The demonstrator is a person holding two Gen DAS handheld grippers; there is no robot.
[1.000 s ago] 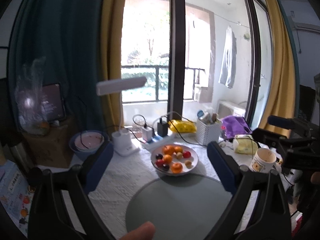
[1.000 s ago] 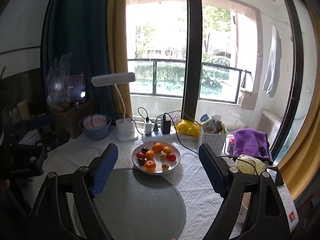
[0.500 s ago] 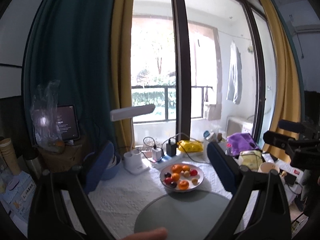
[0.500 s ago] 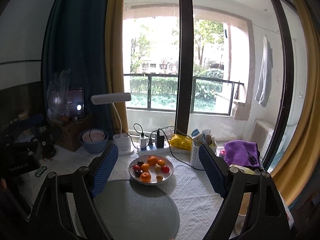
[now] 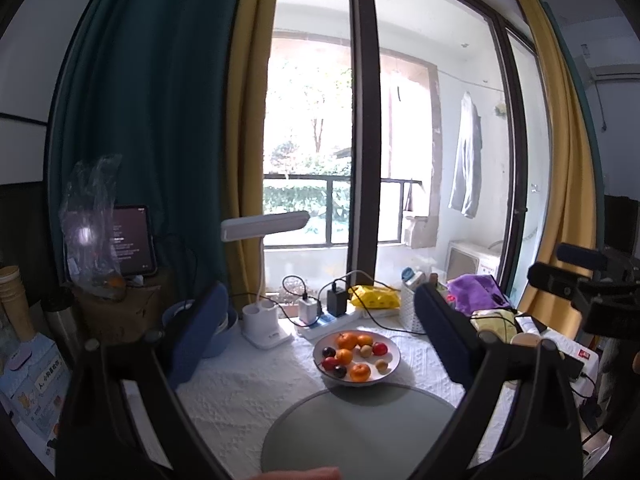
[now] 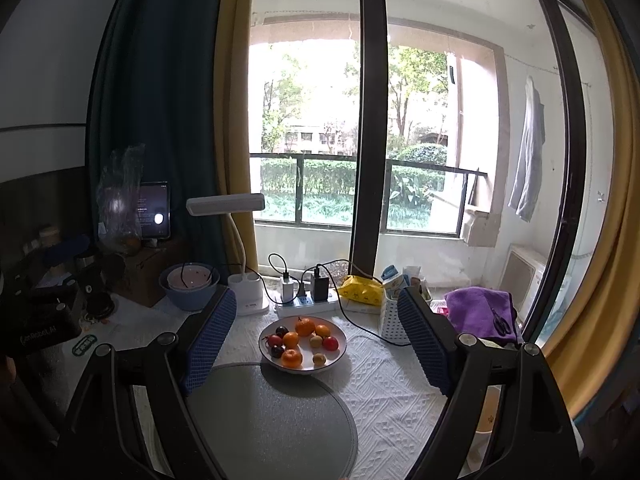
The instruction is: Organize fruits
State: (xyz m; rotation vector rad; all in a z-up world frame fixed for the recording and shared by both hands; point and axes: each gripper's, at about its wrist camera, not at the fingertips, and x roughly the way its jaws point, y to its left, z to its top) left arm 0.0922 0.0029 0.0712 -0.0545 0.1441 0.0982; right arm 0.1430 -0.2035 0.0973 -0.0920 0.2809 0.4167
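Observation:
A white plate (image 5: 390, 370) (image 6: 338, 354) holds several small fruits: oranges (image 5: 346, 340) (image 6: 305, 326), red ones (image 5: 380, 348) (image 6: 330, 343), dark plums (image 5: 329, 351) (image 6: 277, 351) and small yellow ones (image 6: 319, 358). It stands on the white tablecloth just behind a round grey mat (image 5: 360, 428) (image 6: 264, 420). My left gripper (image 5: 320, 344) is open and empty, held high and well short of the plate. My right gripper (image 6: 314, 344) is open and empty too, also back from the plate.
Behind the plate stand a white desk lamp (image 6: 248, 300), a power strip with chargers (image 6: 304, 304), a yellow packet (image 6: 360, 294) and a white basket (image 6: 394, 316). A blue bowl (image 6: 188, 284) is at the left. A purple cloth (image 6: 480, 310) lies at the right.
Both grippers have tilted upward and drawn back, so the plate and the table sit lower and smaller in both views. Both stay open.

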